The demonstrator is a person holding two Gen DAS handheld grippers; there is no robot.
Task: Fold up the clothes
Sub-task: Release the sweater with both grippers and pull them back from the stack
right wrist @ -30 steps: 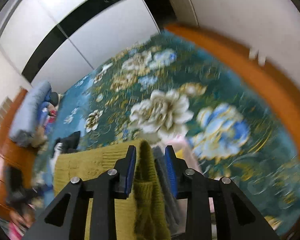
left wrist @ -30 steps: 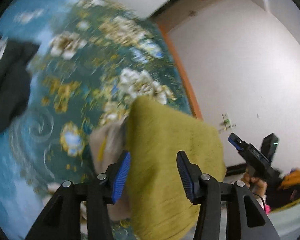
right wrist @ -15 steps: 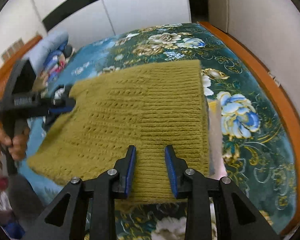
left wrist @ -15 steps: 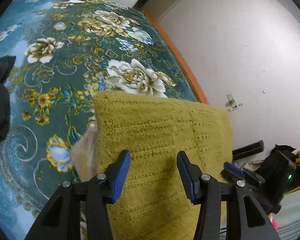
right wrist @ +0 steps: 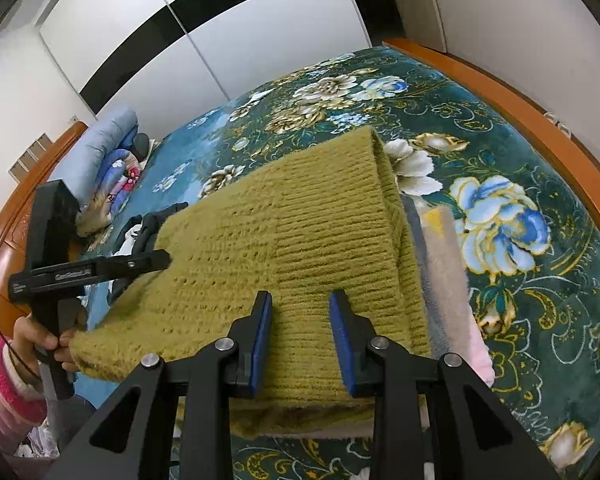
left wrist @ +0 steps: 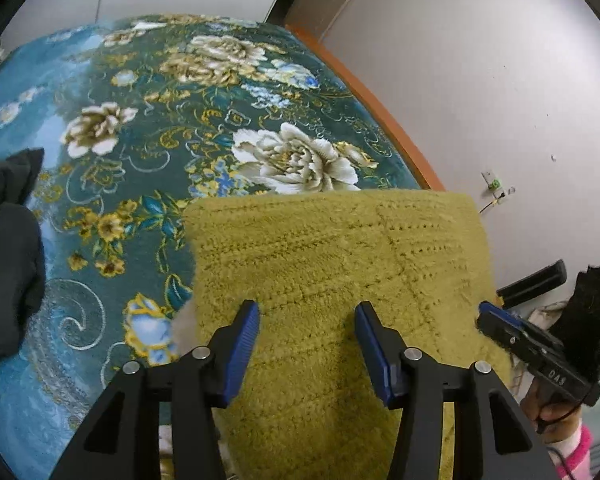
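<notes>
A folded olive-green knit sweater (left wrist: 332, 264) lies on a stack of folded clothes on the floral bed; it also shows in the right wrist view (right wrist: 284, 248). My left gripper (left wrist: 306, 344) is open, jaws wide apart just above the sweater's near edge, holding nothing. My right gripper (right wrist: 300, 336) is open with a narrower gap, over the sweater's other edge. Each gripper shows in the other's view, the right (left wrist: 496, 318) and the left (right wrist: 156, 260), both at the sweater's sides. Pink and grey folded garments (right wrist: 448, 264) lie under the sweater.
The teal floral bedspread (left wrist: 148, 128) covers the bed, with an orange wooden bed frame (right wrist: 540, 120) along its edge. A dark garment (left wrist: 8, 248) lies on the bed at left. Rolled bedding (right wrist: 112, 148) sits by the headboard. White wall and wardrobe stand behind.
The sweater went from hanging in the right gripper to lying flat on the stack. The right gripper let go and opened. The left gripper stayed open.
</notes>
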